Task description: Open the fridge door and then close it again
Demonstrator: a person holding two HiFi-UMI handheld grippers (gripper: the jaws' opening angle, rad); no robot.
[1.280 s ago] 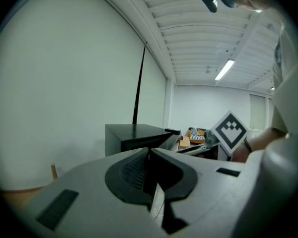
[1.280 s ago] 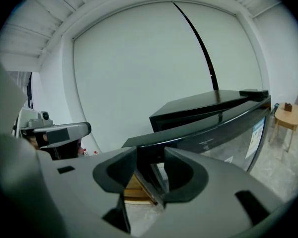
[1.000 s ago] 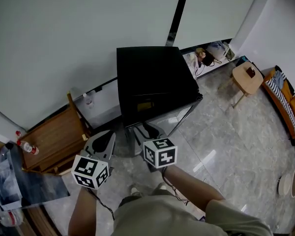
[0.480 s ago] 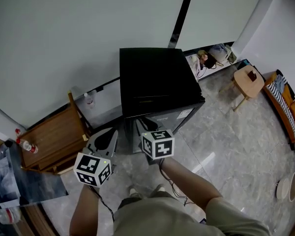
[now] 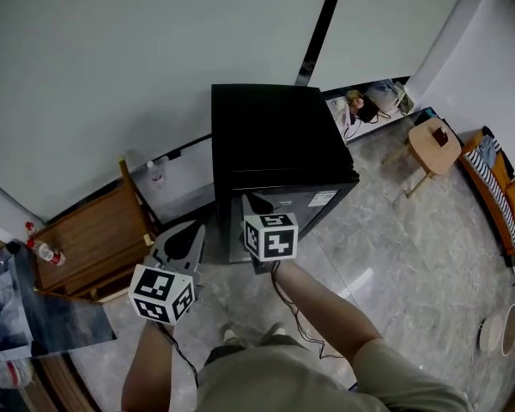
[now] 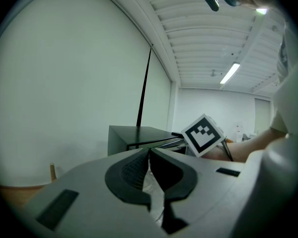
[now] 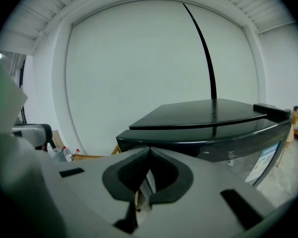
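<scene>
A small black fridge (image 5: 275, 136) stands against the white wall, and its glossy door (image 5: 305, 209) looks pushed to, flush under the top. My right gripper (image 5: 253, 204) is at the door's left part with its jaws shut and nothing between them. In the right gripper view the fridge (image 7: 208, 115) fills the space just beyond the closed tips of the right gripper (image 7: 149, 150). My left gripper (image 5: 182, 237) hangs lower left of the fridge, clear of it, shut and empty. The left gripper view shows its meeting tips (image 6: 149, 151), the fridge (image 6: 134, 135) and the right gripper's marker cube (image 6: 203, 134).
A wooden chair (image 5: 94, 247) with a water bottle (image 5: 47, 254) stands to the left. A small white bottle (image 5: 154, 176) sits by the wall. At the right are a round wooden stool (image 5: 433, 140), a striped sofa (image 5: 498, 183) and bags (image 5: 369, 97).
My right gripper has moved forward toward the fridge front and its jaws have come together. The door, ajar before, now lies flush. The left gripper has stayed put.
</scene>
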